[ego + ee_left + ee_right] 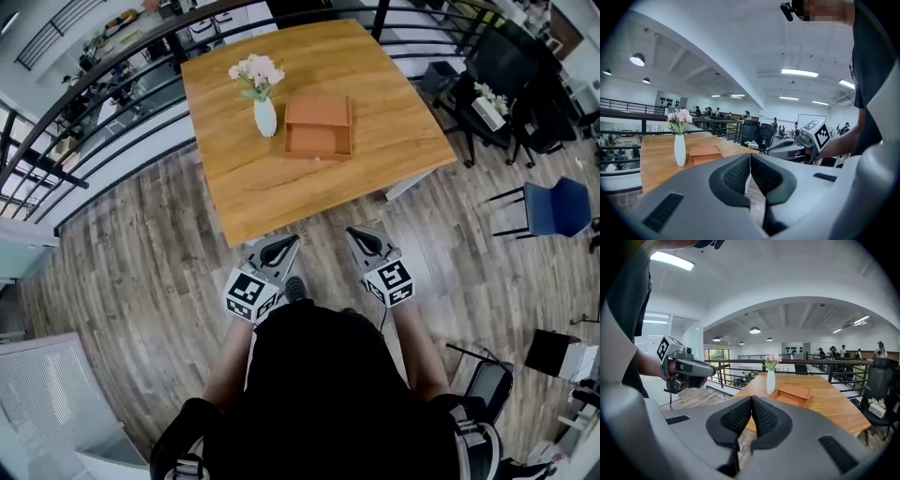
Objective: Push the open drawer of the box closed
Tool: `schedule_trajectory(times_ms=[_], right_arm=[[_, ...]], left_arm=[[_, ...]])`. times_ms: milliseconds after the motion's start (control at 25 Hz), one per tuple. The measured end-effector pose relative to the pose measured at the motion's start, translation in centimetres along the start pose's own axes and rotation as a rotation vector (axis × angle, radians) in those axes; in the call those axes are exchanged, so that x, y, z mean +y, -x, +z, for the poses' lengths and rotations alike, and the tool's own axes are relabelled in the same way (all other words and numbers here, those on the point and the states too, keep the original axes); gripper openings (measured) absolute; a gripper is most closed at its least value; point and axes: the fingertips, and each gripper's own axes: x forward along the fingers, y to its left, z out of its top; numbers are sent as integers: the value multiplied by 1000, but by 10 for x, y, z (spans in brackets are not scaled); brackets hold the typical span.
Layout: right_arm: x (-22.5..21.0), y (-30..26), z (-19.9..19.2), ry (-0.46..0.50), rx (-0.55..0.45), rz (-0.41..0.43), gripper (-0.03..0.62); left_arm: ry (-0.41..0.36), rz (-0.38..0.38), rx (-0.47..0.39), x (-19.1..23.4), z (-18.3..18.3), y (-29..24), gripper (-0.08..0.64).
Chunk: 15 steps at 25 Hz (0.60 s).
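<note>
Noted on wooden table (281, 192): orange box (319, 111) near the table's middle, a little toward its far edge. Drawer (316, 142) open, pulled out toward the table's near edge, small knob on its front. White vase (265, 117) with pale pink flowers upright just beside the box, on the table's left half; touching or not, cannot tell.

Left gripper (287, 246) off the table, short of its near edge, over the plank floor (141, 272), pointed at the table. Jaws pressed together tip to tip, nothing between them. Right gripper (356, 234) alongside, likewise short of the table's near edge, aimed toward the table. Jaws closed flat on each other, nothing held. Both well apart from box and drawer; no contact with the table.

Black railing (112, 103) beyond the table's far and left sides. Blue chair (558, 208) well off the table's right side.
</note>
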Motion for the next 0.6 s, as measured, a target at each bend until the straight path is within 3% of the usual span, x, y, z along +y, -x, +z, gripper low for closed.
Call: schedule_trajectory(times_ms=[280, 600], right_arm=[[6, -37, 7, -8, 1, -45, 15], [13, -69, 7, -11, 25, -53, 15]], left_arm=[[-22, -46, 9, 38, -3, 5, 25], [-9, -35, 14, 78, -8, 15, 25]])
